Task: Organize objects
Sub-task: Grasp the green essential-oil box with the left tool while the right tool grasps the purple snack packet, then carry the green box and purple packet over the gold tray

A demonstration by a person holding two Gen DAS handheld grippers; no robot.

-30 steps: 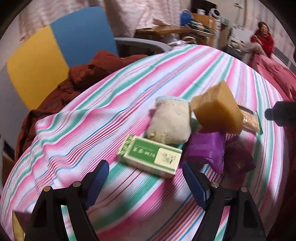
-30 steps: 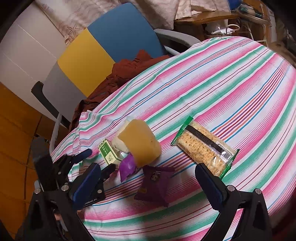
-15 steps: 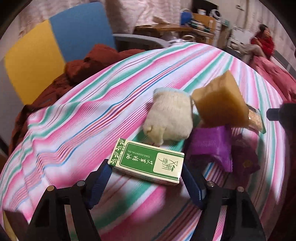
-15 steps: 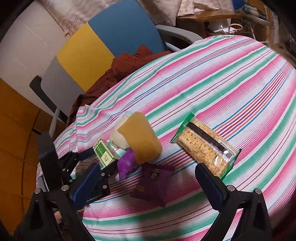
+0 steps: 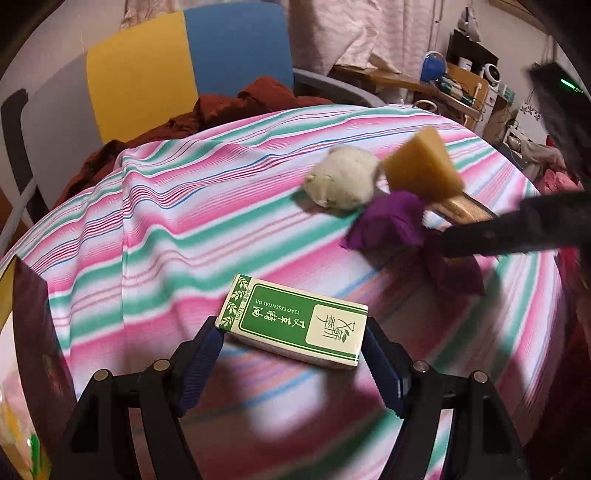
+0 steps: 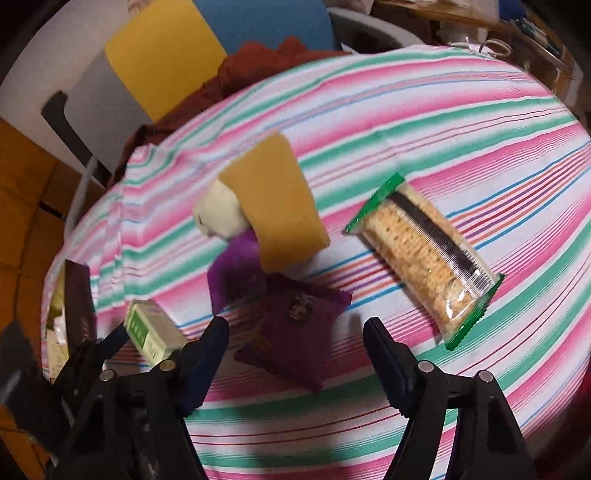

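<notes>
Round table under a striped cloth (image 5: pixel 229 192) of pink, green and white; behind it a chair (image 5: pixel 184 62) with yellow and blue back panels and grey armrest, a rust-red garment (image 5: pixel 236 107) heaped on the seat; pale patterned curtains (image 5: pixel 369 33) beyond; a cluttered wooden desk (image 5: pixel 436 85) at far right; orange-brown floor (image 6: pixel 22 177) below; dim, warm indoor light.

My right gripper (image 6: pixel 295 332) gapes at bottom centre, its jaws apart over a dark purple packet (image 6: pixel 295 325). Right of centre lies a cracker pack (image 6: pixel 424 254); a yellow sponge (image 6: pixel 280 206) sits centre-left, and a green box (image 6: pixel 151 328) lower left.
</notes>
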